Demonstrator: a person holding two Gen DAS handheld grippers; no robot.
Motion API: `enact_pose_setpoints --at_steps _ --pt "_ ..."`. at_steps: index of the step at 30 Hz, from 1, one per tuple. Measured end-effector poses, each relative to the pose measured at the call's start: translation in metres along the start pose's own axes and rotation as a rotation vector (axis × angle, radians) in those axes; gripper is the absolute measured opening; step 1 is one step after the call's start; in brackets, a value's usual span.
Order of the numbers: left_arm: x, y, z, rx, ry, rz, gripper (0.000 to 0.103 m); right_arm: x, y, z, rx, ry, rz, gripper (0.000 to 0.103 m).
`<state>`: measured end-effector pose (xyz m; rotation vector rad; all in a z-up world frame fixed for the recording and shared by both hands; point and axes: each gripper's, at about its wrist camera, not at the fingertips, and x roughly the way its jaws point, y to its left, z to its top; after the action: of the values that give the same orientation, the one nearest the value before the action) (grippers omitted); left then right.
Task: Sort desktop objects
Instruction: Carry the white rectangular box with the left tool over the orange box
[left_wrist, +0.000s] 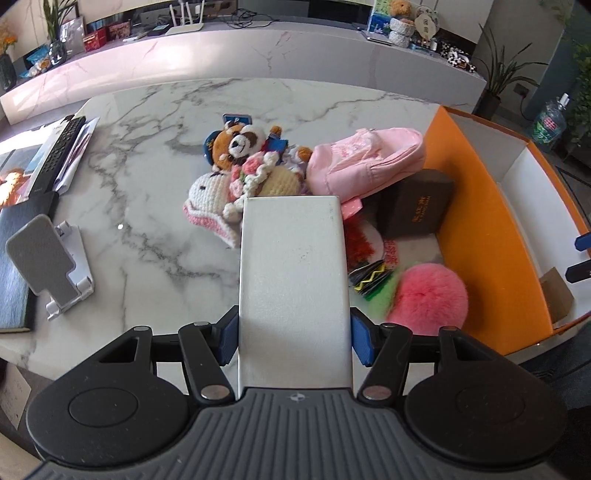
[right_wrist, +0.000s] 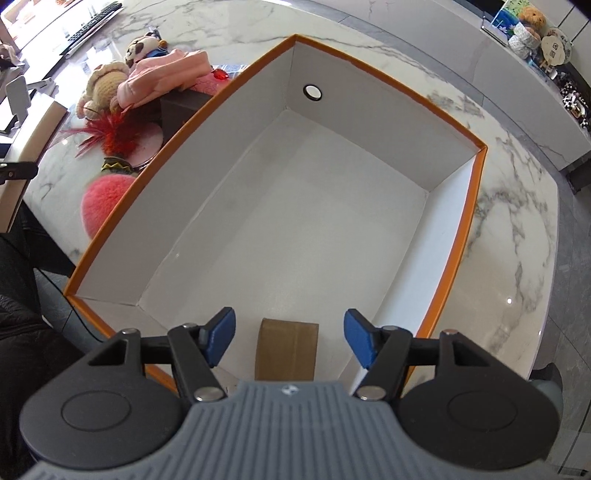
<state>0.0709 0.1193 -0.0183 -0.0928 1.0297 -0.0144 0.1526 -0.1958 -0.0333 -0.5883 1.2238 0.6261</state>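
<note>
Left wrist view: left claw (left_wrist: 293, 334) clamps a smooth silver slab (left_wrist: 293, 273); right claw (right_wrist: 290, 341) gapes wide above a flat brown cardboard piece (right_wrist: 286, 349).

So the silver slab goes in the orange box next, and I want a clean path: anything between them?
Yes: between the silver slab, gripped by the left gripper, and the orange box stand a dark brown box and a pink pompom.

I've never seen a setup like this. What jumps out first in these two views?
Probably the big orange box, white inside, on the marble table, holding only a small brown cardboard box below the open right gripper. Then the flat silver slab clamped in the left gripper, above a heap of plush toys: a crocheted doll, a pink cap, a pink pompom.
</note>
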Motion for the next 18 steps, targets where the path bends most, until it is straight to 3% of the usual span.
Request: enact_pose_setpoints --at_steps 7,11,15,18 --pt "-0.034 -0.047 0.024 0.119 -0.086 -0.102 0.069 0.015 0.006 0.005 -0.123 0.002 0.039 0.048" --pt "-0.044 -0.079 0.037 0.191 -0.118 -0.162 0.069 0.033 0.017 0.011 -0.231 0.028 0.009 0.047" --pt "-0.042 -0.112 0.049 0.274 -0.126 -0.217 0.069 0.053 0.012 0.011 -0.256 0.101 0.002 0.037" --pt "-0.037 -0.133 0.056 0.354 -0.125 -0.224 0.069 0.057 0.002 0.007 -0.239 0.121 -0.018 0.034"
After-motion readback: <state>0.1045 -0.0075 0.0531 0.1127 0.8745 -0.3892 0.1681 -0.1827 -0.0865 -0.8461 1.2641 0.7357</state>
